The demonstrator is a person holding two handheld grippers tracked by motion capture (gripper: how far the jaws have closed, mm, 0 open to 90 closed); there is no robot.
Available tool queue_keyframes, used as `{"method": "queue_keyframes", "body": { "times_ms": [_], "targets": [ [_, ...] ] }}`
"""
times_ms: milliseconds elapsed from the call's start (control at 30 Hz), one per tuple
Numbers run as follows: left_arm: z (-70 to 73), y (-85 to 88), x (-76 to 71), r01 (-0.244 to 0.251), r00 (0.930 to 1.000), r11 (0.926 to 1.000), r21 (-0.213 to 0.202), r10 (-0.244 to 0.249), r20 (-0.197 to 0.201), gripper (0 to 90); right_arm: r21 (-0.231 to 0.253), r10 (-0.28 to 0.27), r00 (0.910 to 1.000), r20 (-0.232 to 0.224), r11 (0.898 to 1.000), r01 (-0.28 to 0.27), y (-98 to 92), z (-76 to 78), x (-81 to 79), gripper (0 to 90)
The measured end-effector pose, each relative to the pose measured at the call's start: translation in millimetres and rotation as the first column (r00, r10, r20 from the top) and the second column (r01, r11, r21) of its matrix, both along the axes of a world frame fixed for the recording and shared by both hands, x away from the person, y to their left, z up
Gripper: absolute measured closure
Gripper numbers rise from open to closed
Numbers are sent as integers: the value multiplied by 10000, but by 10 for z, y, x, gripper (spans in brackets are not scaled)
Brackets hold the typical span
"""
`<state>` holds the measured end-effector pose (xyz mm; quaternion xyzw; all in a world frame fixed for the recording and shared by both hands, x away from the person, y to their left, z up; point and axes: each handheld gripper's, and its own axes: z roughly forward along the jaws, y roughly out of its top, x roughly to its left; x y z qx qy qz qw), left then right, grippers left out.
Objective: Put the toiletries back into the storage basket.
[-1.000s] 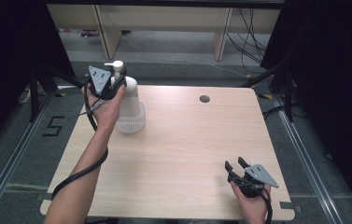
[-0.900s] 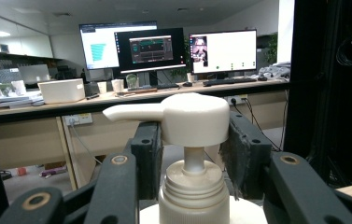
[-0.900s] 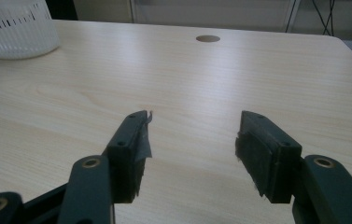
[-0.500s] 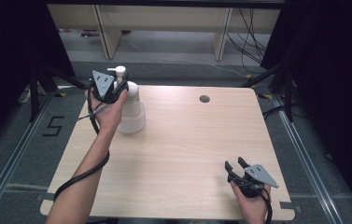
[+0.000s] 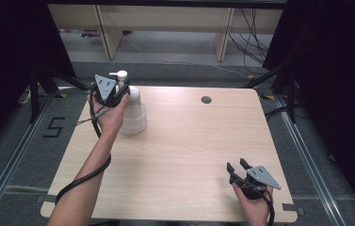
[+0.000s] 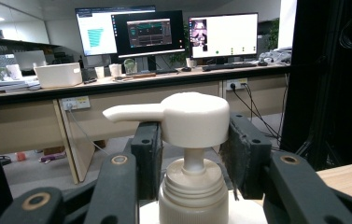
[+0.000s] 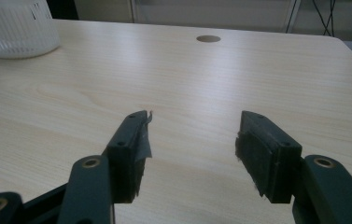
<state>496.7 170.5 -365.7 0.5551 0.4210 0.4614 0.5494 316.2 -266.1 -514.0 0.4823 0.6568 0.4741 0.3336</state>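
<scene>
Pump bottle point(image 5: 133, 117) standing upright on the far-left part of the wooden table point(image 5: 203, 146), ribbed white body resting on the board, well apart from the near-right corner.

Table otherwise bare apart from a small round cable hole point(image 5: 206, 100) near the far edge.

Left gripper point(image 5: 121, 88) held over the bottle's top, forearm reaching in from the near-left edge. Seen in the left gripper view: black pads point(image 6: 148, 149) flanking the pump head point(image 6: 192, 119), one on each side, apparently pressed against it, so judged clamped on the head rather than merely straddling it. Spout pointing left in that view, clear of the jaws. Stem fully showing between head and threaded collar point(image 6: 192, 196), so pump judged not yet pressed down.

Right gripper point(image 5: 236, 165) low over the near-right corner, jaws wide apart, nothing between them, bare wood beneath in the right gripper view point(image 7: 192, 135). Bottle's base point(image 7: 17, 28) visible far off at the upper left of that view.

Progress, as a judgement: reach and grasp on the pump head done; pressing, twisting or lifting not begun; bottle unmoved from the table; no receiving vessel or second hold in place. Most of the work left.
</scene>
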Motion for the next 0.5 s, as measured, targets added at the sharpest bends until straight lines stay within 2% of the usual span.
{"method": "queue_keyframes", "body": {
  "times_ms": [167, 333, 500],
  "targets": [
    [-37, -1, 6, -1, 10000, 10000, 47, 1, -83, 591, 123, -50, 10000, -24, 9999, 50, 6, 0, -6, 441],
    [-70, -10, 13, -1, 9999, 10000, 77, 2, -152, 591, 45, -37, 10000, -69, 10000, 38, 6, 2, -8, 441],
    [-102, -17, 22, 3, 9997, 9999, 112, 0, -230, 591, 49, -11, 10000, 85, 10000, 11, 1, -4, 2, 441]
  ]
}}
